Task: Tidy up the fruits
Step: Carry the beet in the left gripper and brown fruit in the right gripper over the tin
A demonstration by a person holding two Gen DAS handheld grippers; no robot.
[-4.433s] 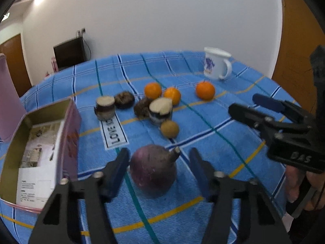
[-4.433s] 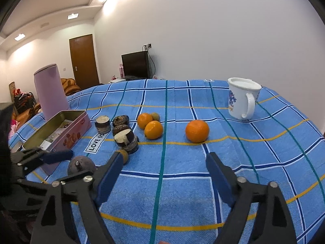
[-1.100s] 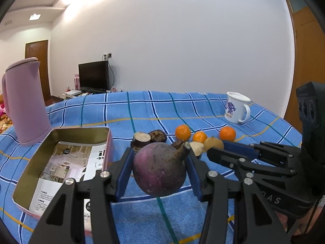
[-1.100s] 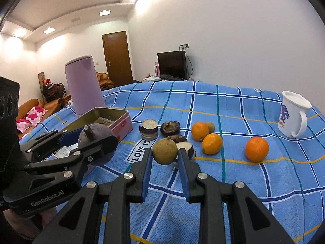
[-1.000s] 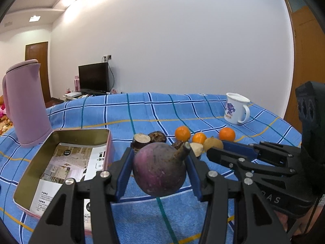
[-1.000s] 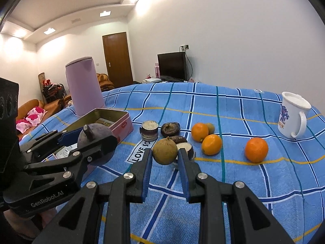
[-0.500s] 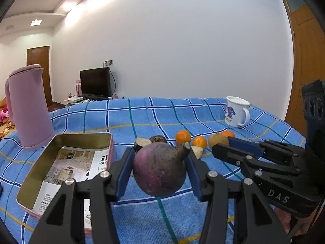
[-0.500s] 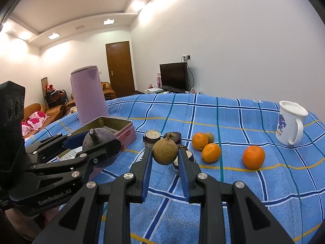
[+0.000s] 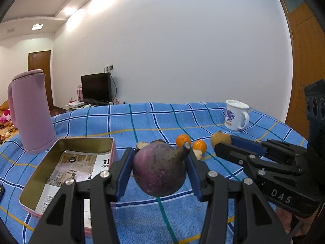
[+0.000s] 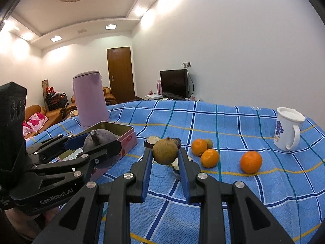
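My left gripper [image 9: 159, 168] is shut on a big round purple fruit [image 9: 160, 169] with a stem and holds it above the cloth, just right of the open pink tin [image 9: 67, 162]. My right gripper [image 10: 165, 154] is shut on a small brown round fruit [image 10: 165, 150], also lifted; it shows in the left wrist view [image 9: 220, 139] too. Three oranges [image 10: 250, 162] [image 10: 210, 158] [image 10: 199, 147] lie on the blue checked cloth. Cut dark fruit pieces [image 10: 152, 140] lie behind my right gripper, partly hidden. The purple fruit also shows in the right wrist view [image 10: 101, 142].
A pink kettle [image 9: 30, 111] stands behind the tin at the left. A white mug [image 10: 287, 128] stands at the far right. A small green-brown fruit [image 10: 208, 143] lies behind the oranges. The tin holds printed paper [image 9: 75, 168].
Both grippers have risen further with their fruits. Earlier still, both were open with the fruits on the cloth.
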